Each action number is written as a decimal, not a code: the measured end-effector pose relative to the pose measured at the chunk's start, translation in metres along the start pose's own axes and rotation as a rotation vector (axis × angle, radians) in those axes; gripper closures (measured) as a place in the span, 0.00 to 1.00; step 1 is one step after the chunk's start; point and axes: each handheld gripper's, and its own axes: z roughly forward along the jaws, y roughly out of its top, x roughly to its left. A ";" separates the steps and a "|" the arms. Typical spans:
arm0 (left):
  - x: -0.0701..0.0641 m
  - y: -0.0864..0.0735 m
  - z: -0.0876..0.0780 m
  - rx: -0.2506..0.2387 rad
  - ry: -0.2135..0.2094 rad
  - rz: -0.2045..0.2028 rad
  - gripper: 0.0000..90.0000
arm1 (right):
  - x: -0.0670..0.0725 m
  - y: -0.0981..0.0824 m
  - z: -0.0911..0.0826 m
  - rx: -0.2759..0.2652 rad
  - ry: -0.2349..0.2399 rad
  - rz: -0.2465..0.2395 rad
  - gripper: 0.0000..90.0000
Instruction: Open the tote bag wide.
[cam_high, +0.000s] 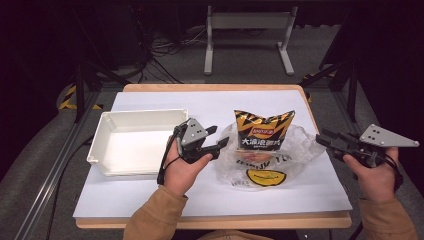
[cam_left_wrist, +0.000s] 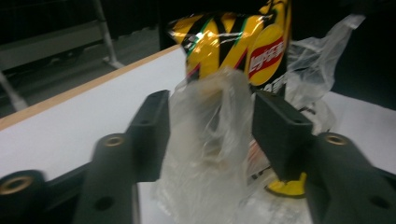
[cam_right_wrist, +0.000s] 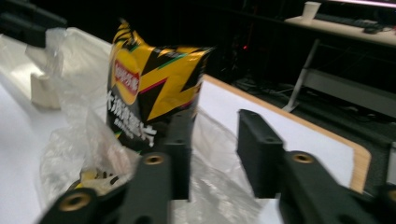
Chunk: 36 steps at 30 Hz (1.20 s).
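A yellow-and-black chip bag (cam_high: 264, 131) stands upright inside a clear plastic bag (cam_high: 295, 145) with a yellow smiley print; the plastic lies slumped open around the chip bag's base, just toward three o'clock of the table's centre.

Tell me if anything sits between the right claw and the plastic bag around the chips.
Nothing visible does. The right claw hangs just off the table's right edge, jaws apart and empty, level with the plastic bag. The chip bag stands upright inside that bag, farther left.
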 end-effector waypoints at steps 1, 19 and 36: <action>0.000 0.000 0.003 0.009 -0.009 0.000 0.67 | 0.003 0.000 0.005 0.013 0.015 -0.008 0.82; 0.008 -0.049 0.066 0.338 -0.091 -0.079 0.99 | 0.018 -0.034 0.064 0.160 0.129 0.012 0.92; 0.005 -0.065 0.077 0.455 -0.142 -0.120 0.99 | 0.016 -0.063 0.081 0.319 0.138 0.072 0.85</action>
